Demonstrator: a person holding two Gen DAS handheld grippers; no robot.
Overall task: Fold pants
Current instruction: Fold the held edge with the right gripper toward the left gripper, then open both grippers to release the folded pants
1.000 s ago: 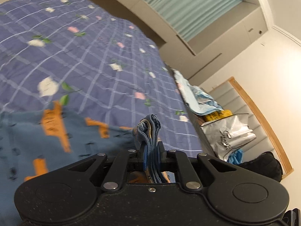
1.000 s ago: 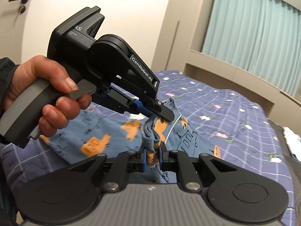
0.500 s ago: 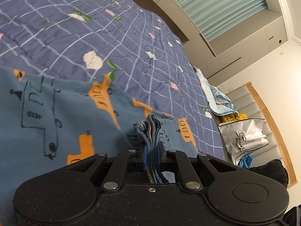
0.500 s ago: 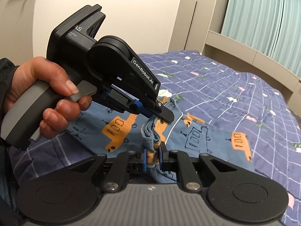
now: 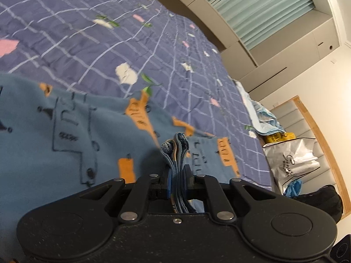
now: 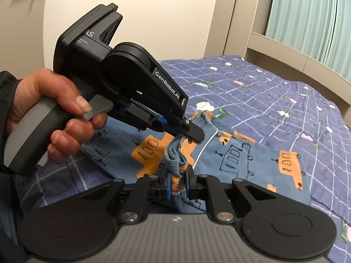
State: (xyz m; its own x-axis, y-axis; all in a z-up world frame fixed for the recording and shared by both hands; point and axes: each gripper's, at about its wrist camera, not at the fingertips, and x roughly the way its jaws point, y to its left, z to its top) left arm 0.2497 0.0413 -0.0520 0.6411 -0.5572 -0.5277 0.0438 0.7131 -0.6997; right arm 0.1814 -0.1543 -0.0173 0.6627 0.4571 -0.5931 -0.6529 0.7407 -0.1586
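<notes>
Now both tools are clamped on bunched fabric of the pants (image 6: 237, 155), blue with orange and outlined truck prints, which lie on the bed (image 6: 274, 92) with its purple checked cover. The right tool (image 6: 178, 183) pinches a gathered, layered edge right at its tips. The left tool (image 6: 193, 131), seen in the right wrist view at about 12 o'clock from the right one and very near it, grips the same stack of folds; in its own view the left tool (image 5: 177, 175) shows several layers pressed between its closed fingers.

From this shared pinch the rest of the garment spreads flat toward 2 to 3 o'clock in the right view, long axis running that way, a white drawstring (image 6: 206, 144) trailing across it. Probably the held edge gets carried over that flat part. Nothing lies on the cloth there. A white bag (image 5: 291, 160) and crumpled light-blue cloth (image 5: 263, 118) sit off the bed's far side, well apart.
</notes>
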